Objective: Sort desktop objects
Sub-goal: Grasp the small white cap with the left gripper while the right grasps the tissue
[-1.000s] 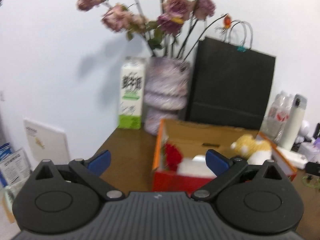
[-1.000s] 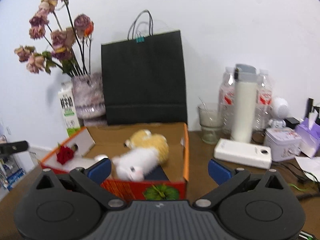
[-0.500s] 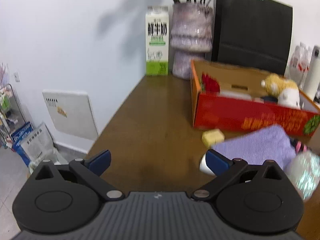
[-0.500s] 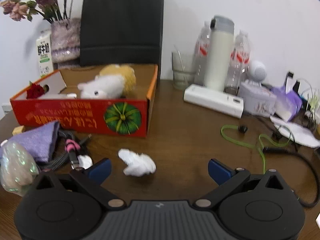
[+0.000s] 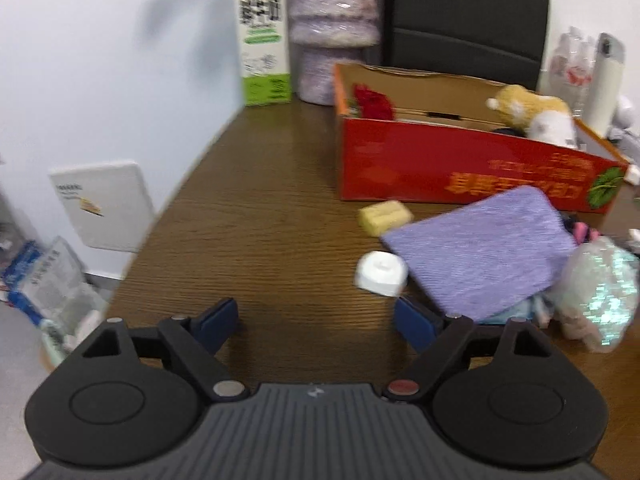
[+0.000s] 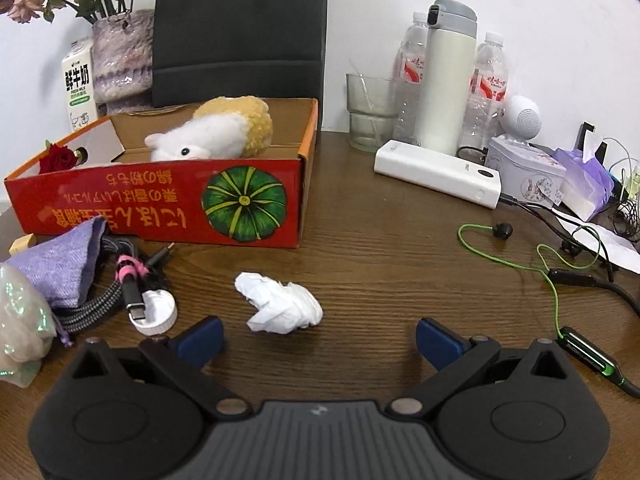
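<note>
Here your left view is blurred: the vase [image 5: 334, 32] and black bag [image 5: 468, 12] are cut off at the top. Your left tongs [image 5: 316, 320] are closing with only bare wood-grain desk [image 5: 260, 220] between them; a round white cap [image 5: 381, 273] lies just beyond the right tip. Your right tongs [image 6: 318, 340] gape empty just short of a crumpled tissue [image 6: 280, 304]. A ribbed purple pouch [image 6: 60, 268] partly covers a braided cable [image 6: 100, 304] before the red carton [image 6: 160, 200].
</note>
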`<state>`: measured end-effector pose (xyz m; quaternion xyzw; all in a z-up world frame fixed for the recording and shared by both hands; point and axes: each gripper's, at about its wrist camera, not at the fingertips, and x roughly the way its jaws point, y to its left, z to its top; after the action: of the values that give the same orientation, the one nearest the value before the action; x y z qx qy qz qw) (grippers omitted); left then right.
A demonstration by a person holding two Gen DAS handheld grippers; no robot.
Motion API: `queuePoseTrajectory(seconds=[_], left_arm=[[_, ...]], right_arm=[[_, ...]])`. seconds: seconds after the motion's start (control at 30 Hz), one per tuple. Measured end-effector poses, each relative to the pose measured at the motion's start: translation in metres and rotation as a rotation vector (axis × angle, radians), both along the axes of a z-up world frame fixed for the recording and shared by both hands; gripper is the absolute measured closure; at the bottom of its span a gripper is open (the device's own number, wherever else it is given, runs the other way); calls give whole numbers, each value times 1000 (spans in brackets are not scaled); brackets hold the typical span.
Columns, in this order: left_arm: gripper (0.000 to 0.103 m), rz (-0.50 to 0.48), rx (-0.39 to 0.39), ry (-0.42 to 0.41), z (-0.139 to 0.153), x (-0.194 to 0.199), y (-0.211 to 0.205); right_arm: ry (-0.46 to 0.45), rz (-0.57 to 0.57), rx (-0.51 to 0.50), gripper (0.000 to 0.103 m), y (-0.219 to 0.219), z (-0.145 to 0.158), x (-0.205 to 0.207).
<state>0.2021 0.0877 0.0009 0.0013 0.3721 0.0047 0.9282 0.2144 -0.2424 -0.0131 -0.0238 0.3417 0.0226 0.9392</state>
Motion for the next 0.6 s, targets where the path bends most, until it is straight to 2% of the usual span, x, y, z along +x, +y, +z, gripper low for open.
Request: queuePoseTrajectory(seconds=[0.17,0.27,0.3,0.33,0.4,0.47,0.5,0.6], left_arm=[[22,1,4,-14,-1,14,-9],[49,5,1,-35,0,26,-15],[64,4,1,-42,0,29,-18],[74,-2,1,-48,0,31,-21],[74,-10,10,-59,-1,30,-26],[74,-18,19,-70,-2,27,-29],[75,-21,16,-71,-2,27,-28],[74,-22,13,-77,-2,25,-28]], right_arm=[[14,-1,39,0,-3,-1,5],[12,-19,37,0,-2,-2,10],[11,-25,40,1,-2,-2,12],[7,-25,48,5,-2,-1,14],[-16,-32,55,25,-4,1,14],[-38,-9,47,72,-2,2,12],[-41,10,48,81,-1,3,11],[-43,66,51,83,4,4,6]])
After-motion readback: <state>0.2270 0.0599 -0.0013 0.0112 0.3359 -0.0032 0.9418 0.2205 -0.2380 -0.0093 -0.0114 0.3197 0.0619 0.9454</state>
